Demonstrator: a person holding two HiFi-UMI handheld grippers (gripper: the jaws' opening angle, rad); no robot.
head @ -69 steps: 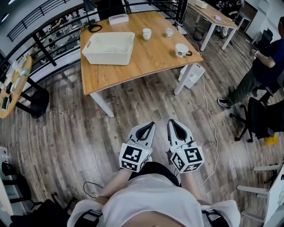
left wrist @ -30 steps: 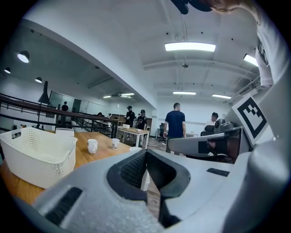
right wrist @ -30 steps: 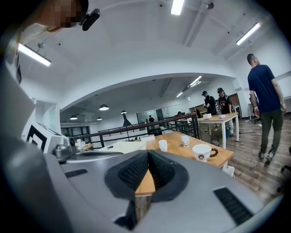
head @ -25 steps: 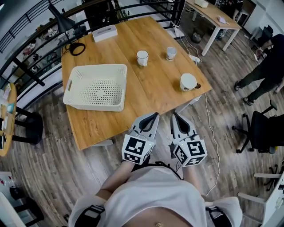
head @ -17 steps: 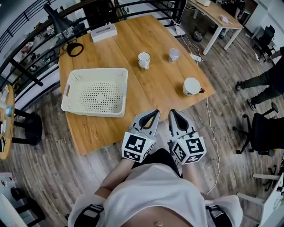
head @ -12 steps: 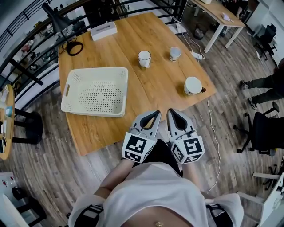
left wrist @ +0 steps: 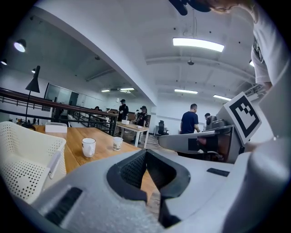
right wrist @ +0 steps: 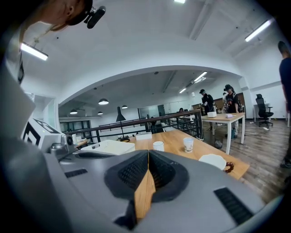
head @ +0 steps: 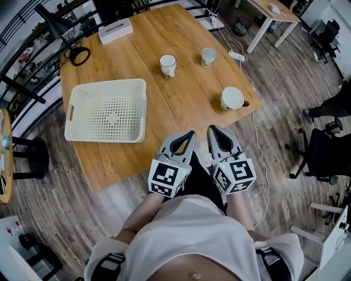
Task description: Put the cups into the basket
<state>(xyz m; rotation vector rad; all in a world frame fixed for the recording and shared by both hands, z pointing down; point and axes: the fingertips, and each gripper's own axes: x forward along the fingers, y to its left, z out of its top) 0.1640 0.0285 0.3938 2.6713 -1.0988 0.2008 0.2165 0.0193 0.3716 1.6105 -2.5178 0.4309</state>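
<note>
Three white cups stand on the wooden table (head: pixel 181 104): a mug (head: pixel 168 64), a small patterned cup (head: pixel 208 55), and a wide cup (head: pixel 232 99) with a dark handle near the right edge. The white perforated basket (head: pixel 105 110) sits empty on the table's left side. My left gripper (head: pixel 190 133) and right gripper (head: pixel 210 129) hover side by side over the table's near edge, both shut with nothing in them. The left gripper view shows the basket (left wrist: pixel 27 159) and two cups (left wrist: pixel 88 147) beyond the closed jaws. In the right gripper view the wide cup (right wrist: pixel 213 160) lies nearest.
A tissue box (head: pixel 115 30) and a coiled black cable (head: pixel 78 55) lie at the table's far side, by a black railing. A second table (head: pixel 277 13) stands at the back right. A person (head: pixel 329 107), an office chair (head: pixel 323 153) and a floor cable (head: pixel 258 148) are to the right.
The table has drawn nearer and lower in the head view. Both grippers have moved forward and now reach over its near edge. They stay shut.
</note>
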